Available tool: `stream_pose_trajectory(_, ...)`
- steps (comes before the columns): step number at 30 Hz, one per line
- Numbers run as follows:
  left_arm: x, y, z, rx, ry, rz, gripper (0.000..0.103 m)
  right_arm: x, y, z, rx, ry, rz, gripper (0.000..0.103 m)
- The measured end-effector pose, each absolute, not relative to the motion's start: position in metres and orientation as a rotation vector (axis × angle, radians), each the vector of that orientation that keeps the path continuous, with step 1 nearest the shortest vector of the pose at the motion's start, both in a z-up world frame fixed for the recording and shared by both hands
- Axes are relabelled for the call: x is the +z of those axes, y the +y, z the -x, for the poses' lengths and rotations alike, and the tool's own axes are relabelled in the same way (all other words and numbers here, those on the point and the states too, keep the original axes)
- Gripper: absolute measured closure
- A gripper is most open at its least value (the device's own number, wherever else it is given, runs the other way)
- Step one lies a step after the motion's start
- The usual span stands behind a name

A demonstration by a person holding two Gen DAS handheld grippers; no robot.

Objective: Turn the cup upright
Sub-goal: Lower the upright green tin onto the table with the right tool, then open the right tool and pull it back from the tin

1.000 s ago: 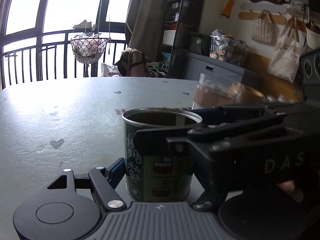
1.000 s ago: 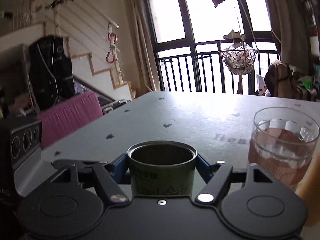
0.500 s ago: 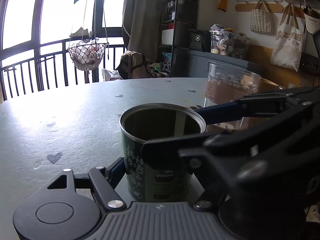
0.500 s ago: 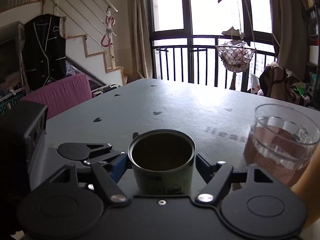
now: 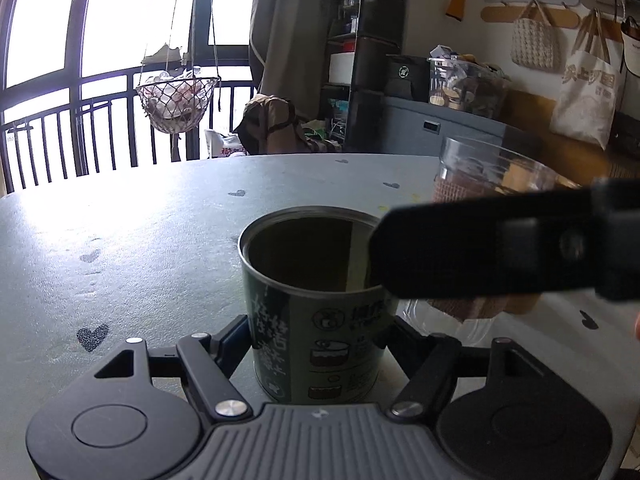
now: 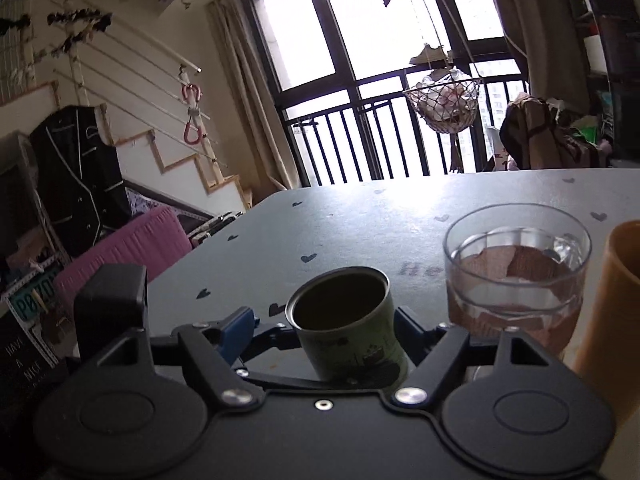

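The cup is a dark green tin can, open end up, standing on the grey table. My left gripper has a finger close on each side of it and seems to hold it. In the right wrist view the same can sits between the fingers of my right gripper, which are spread wider than the can and stand a little off it. The right gripper's body crosses the left wrist view as a black bar above the can's right rim.
A clear glass with a brown band stands just right of the can, also in the left wrist view. An orange cup is at the far right. The table has small heart marks. A pink bench lies beyond its left edge.
The right gripper's fingers have spread off the can and it has lifted and pulled back. The can stays upright between the left gripper's fingers.
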State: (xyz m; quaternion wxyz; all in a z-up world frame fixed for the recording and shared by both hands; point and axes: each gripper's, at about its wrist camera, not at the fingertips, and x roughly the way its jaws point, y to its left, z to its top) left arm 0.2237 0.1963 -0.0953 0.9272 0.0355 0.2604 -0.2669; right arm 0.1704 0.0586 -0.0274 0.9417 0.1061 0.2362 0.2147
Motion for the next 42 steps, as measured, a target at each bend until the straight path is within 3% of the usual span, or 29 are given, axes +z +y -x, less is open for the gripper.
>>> stream_pose_trajectory(4, -0.094, 0.196, -0.222, -0.544, 0.538, -0.065, 0.028, -0.028, 0.055, -0.171, 0.436, 0.477, -0.229, 0.025)
stream_pose_trajectory(6, -0.092, 0.196, -0.218, -0.535, 0.541, -0.055, 0.015, -0.029, 0.055, -0.17, 0.437, 0.478, -0.228, 0.025)
stream_pose_trajectory(9, -0.082, 0.197, -0.203, -0.514, 0.504, -0.066, 0.008, -0.027, 0.055, -0.17, 0.433, 0.479, -0.23, 0.025)
stream_pose_trajectory(29, -0.02, 0.211, -0.086, -0.247, 0.339, 0.009, 0.0, -0.002, 0.01, -0.081, 0.341, 0.32, -0.169, 0.024)
stream_pose_trajectory(42, -0.013, 0.2, -0.035, -0.198, 0.31, 0.028, 0.0, -0.002, -0.02, -0.02, 0.201, 0.252, -0.08, 0.015)
